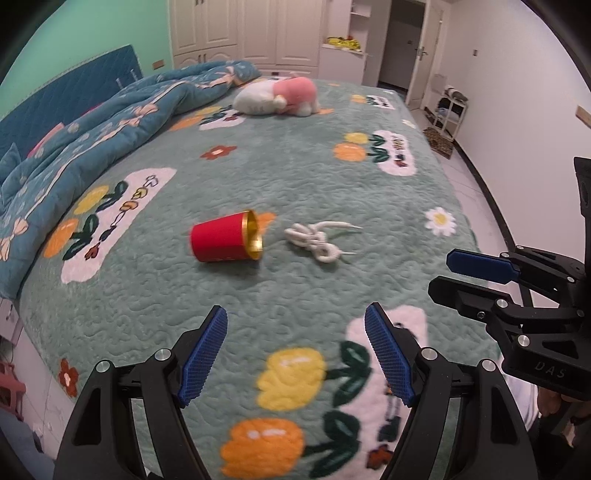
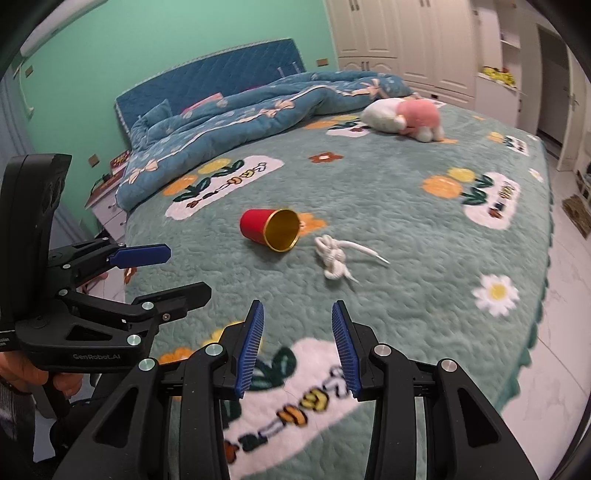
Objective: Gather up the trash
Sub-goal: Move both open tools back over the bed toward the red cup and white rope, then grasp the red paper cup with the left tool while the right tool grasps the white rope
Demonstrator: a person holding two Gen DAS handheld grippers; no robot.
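Note:
A red paper cup (image 1: 221, 240) (image 2: 258, 225) with a gold inside lies on its side in the middle of the green flowered bedspread (image 1: 295, 177) (image 2: 388, 206). Just right of it lies a knotted white cord (image 1: 317, 240) (image 2: 334, 258). My left gripper (image 1: 295, 310) (image 2: 188, 271) hovers over the bed's near part, short of the cup, jaws wide open and empty. My right gripper (image 2: 298, 306) (image 1: 441, 273) is beside it on the right, open more narrowly, with nothing between its blue pads. Neither touches the cup or the cord.
A pink and white plush toy (image 1: 280, 98) (image 2: 406, 118) lies at the far side of the bed. A rumpled blue quilt (image 1: 92, 129) (image 2: 240, 125) covers the left side by the headboard. White tiled floor (image 2: 546, 332) runs along the bed's right edge, and wardrobes (image 1: 240, 29) stand behind.

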